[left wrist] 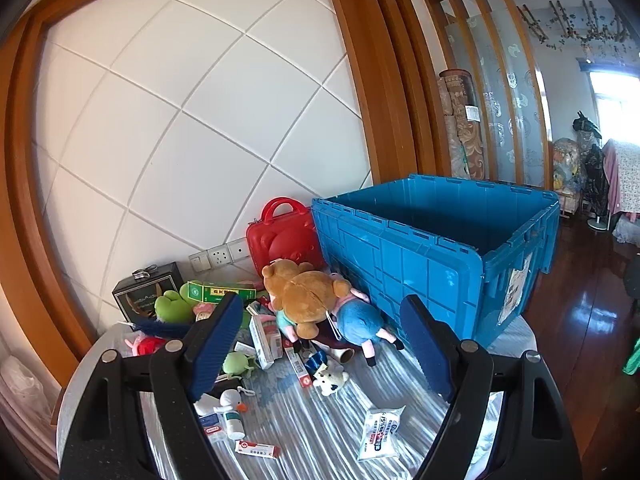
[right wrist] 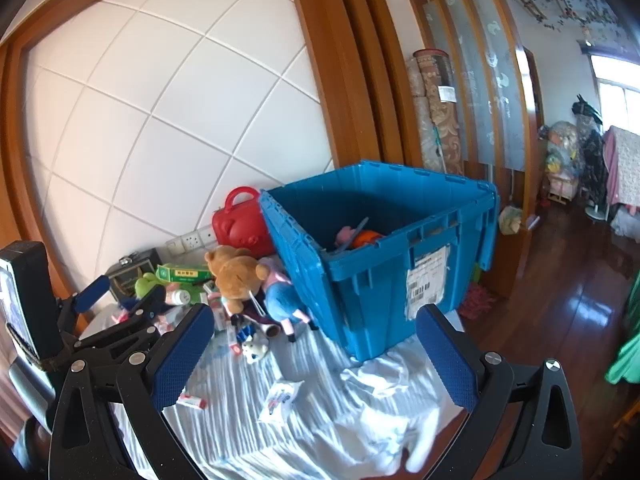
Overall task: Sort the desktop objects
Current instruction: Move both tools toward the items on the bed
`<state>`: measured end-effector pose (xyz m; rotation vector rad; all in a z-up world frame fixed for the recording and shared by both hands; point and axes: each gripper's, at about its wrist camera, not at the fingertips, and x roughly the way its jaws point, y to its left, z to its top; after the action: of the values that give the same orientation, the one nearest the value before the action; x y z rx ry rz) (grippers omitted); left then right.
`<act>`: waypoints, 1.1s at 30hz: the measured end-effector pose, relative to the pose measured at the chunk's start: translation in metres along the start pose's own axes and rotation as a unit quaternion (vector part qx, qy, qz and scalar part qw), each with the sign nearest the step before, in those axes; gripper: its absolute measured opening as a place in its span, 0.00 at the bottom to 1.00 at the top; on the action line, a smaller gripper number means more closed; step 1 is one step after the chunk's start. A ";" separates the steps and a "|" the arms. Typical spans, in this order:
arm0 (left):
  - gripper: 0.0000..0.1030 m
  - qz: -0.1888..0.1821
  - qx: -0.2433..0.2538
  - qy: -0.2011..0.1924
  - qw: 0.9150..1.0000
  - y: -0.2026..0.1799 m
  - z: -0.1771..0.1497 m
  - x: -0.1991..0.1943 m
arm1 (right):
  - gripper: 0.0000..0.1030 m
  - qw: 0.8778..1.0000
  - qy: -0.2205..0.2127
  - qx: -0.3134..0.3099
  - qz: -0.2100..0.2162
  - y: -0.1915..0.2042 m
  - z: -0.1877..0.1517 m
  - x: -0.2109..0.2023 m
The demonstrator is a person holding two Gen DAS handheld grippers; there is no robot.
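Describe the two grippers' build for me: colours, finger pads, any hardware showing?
The left gripper and the right gripper look alike: matte black frames with slotted cut-outs, silver round bolts at the pivots, and two flat fingers faced with dark blue textured pads. No cables, markings or sleeves show.

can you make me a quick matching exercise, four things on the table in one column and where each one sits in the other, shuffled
Things
1. red case
2. brown teddy bear
3. white wipes packet
4. black box

Places
A. lying alone on the striped cloth, nearest the left gripper
B. standing against the white wall, touching the blue crate's left end
C. at the far left of the pile, by the wall
D. sprawled on the pile, beside the doll in the blue dress

Pairs: 1-B, 2-D, 3-A, 4-C
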<state>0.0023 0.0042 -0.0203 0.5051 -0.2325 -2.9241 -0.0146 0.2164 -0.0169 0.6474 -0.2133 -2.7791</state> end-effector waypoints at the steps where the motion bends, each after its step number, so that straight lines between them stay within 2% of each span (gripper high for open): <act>1: 0.79 0.001 0.002 0.000 1.000 0.000 0.000 0.000 | 0.99 1.000 0.000 -0.001 0.001 0.000 0.000 0.000; 33: 0.79 0.020 -0.017 0.019 0.999 -0.007 0.001 0.005 | 0.99 1.000 0.007 -0.007 0.022 -0.014 0.000 0.008</act>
<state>-0.0036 0.0101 -0.0218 0.5446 -0.1857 -2.8713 -0.0250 0.2269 -0.0226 0.6494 -0.2038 -2.7308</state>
